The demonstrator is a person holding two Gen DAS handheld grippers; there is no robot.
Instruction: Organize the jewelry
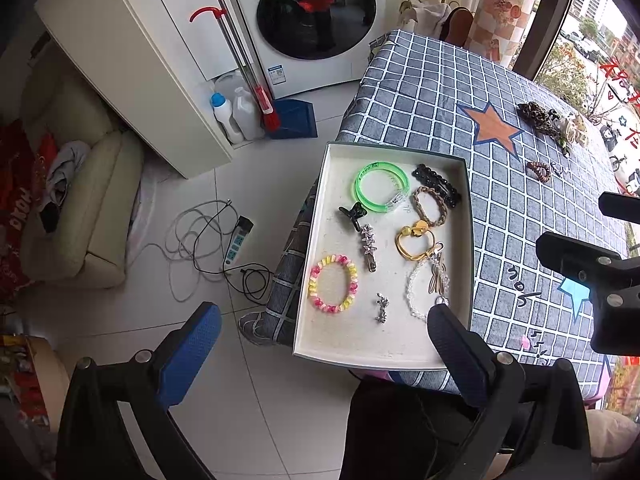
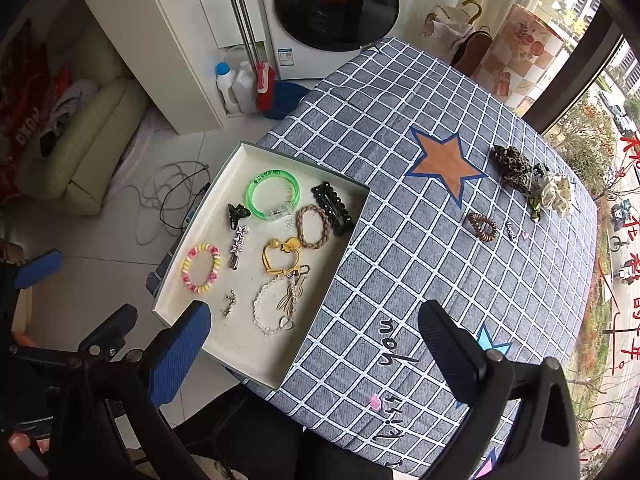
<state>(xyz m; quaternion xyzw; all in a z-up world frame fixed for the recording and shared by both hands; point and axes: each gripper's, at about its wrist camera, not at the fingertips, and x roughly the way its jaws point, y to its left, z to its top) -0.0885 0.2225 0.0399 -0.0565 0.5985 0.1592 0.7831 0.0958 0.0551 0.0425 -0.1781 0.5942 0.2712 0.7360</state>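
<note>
Both grippers raised above a table (image 2: 400, 184) covered in a blue grid cloth. Left gripper (image 1: 324, 328): jaws spread wide, empty, hovering over the near end of the tray (image 1: 316, 248). Right gripper (image 2: 316, 326): jaws likewise apart and empty, one finger over the tray's near corner, the other over bare cloth.

The tray sits at the table's left edge, partly overhanging it. Inside: green bangle (image 2: 273, 194), black beaded clip (image 2: 332, 208), braided tie (image 2: 314, 226), black claw clip (image 2: 237, 214), star clip (image 2: 237, 246), yellow tie (image 2: 280, 256), pink-yellow bracelet (image 2: 201, 268), clear bead bracelet (image 2: 276, 306) and a small silver piece (image 2: 229, 304), perhaps a brooch.

Outside the tray, on the far right of the cloth: leopard scrunchie (image 2: 514, 166), cream scrunchie (image 2: 558, 194), brown coil tie (image 2: 483, 226), and just beside it a tiny item too small to identify.
</note>
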